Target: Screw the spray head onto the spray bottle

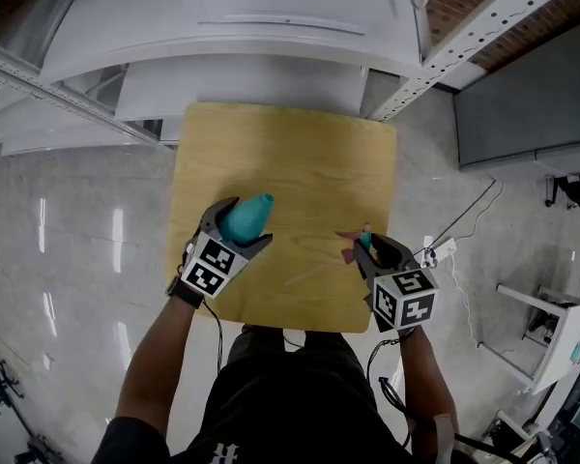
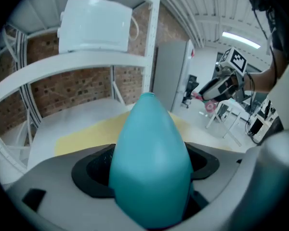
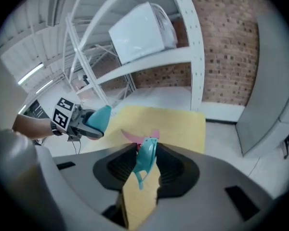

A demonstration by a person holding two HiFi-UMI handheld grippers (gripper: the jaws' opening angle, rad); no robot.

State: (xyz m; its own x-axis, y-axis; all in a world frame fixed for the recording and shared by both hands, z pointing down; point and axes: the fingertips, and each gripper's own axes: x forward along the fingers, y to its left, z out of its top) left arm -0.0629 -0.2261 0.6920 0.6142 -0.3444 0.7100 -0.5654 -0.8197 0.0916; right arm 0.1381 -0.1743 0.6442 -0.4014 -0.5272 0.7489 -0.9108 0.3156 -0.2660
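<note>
Separation rules here: your left gripper, jaws wide, clamps the spray bottle, its neck aimed far and right over the table. Your right gripper, half closed, pinches the spray head, well right of that neck.

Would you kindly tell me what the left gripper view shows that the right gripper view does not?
Only the left gripper view: the right hand-held gripper from outside. Only the right gripper view: the left hand-held gripper from outside, and the spray head clamped in its own jaws. Both: the teal spray bottle held in the left jaws, the yellow table, the white box, the brick wall.
</note>
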